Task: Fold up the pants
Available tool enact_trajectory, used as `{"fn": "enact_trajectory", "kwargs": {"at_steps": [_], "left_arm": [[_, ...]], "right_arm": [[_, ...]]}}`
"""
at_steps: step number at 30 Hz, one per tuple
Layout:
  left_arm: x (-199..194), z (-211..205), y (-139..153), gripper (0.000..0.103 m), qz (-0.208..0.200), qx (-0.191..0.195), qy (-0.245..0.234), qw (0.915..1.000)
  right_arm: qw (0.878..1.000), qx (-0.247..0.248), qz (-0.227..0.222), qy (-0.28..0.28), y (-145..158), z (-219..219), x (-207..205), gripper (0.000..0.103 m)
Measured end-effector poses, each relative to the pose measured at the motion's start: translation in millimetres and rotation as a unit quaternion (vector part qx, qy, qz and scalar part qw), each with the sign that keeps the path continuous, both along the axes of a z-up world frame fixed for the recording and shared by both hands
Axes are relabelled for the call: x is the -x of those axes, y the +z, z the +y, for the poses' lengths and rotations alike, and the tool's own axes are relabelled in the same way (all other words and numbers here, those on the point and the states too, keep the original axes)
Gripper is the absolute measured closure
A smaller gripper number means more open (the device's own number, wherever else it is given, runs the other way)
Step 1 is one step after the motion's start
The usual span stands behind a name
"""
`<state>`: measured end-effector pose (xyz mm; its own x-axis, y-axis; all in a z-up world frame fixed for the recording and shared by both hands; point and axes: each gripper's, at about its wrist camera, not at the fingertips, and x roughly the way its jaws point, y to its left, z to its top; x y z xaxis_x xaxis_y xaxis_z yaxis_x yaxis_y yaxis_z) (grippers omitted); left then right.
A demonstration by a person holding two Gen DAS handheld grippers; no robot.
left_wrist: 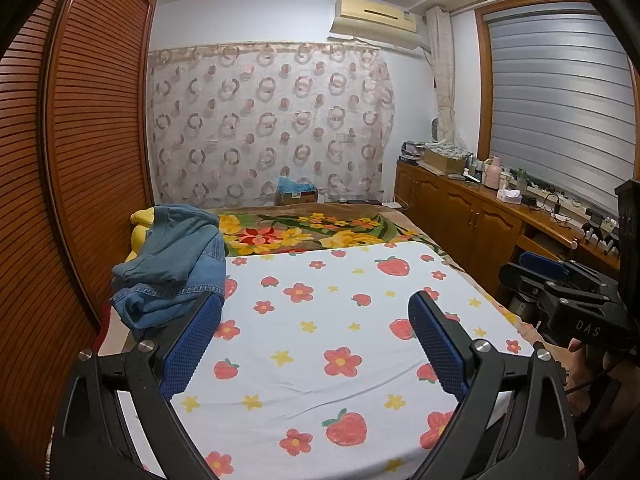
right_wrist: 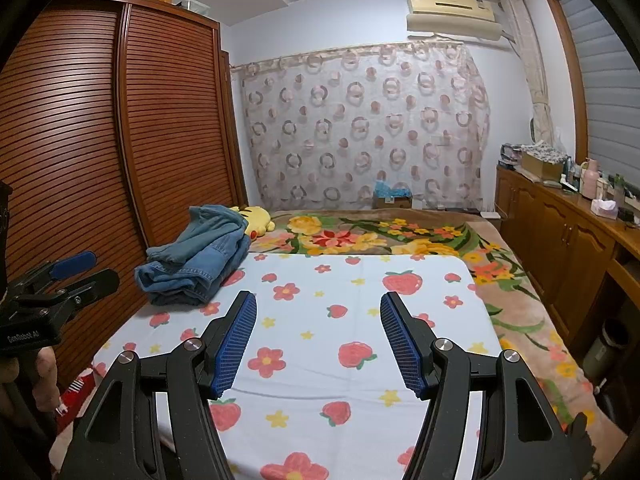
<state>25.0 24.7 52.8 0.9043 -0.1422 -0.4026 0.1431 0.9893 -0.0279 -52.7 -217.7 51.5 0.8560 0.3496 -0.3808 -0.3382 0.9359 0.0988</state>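
Observation:
A heap of blue denim pants point(left_wrist: 172, 264) lies crumpled at the far left of the white strawberry-print sheet point(left_wrist: 320, 320); it also shows in the right wrist view point(right_wrist: 196, 260). My left gripper point(left_wrist: 316, 304) is open and empty, held above the sheet, its left finger just in front of the heap. My right gripper point(right_wrist: 318, 304) is open and empty above the sheet, right of the pants. The right gripper shows at the right edge of the left wrist view point(left_wrist: 560, 280), and the left gripper at the left edge of the right wrist view point(right_wrist: 72, 272).
A yellow plush toy point(right_wrist: 256, 218) lies behind the pants on a floral blanket point(right_wrist: 380, 236). A slatted wooden wardrobe point(right_wrist: 100, 140) stands along the left side of the bed. A wooden cabinet point(right_wrist: 560, 236) with clutter runs along the right.

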Motion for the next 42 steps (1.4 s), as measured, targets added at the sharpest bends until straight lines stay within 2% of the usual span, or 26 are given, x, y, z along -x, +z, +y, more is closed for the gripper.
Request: {"fn": "enact_trajectory", "kwargs": {"at_steps": [42], "left_arm": [[-0.1, 1.5, 0.0, 0.008, -0.001, 0.001, 0.0, 1.0]], "right_arm": [[1.0, 0.004, -0.006, 0.003, 3.8, -9.6, -1.0, 0.036]]}}
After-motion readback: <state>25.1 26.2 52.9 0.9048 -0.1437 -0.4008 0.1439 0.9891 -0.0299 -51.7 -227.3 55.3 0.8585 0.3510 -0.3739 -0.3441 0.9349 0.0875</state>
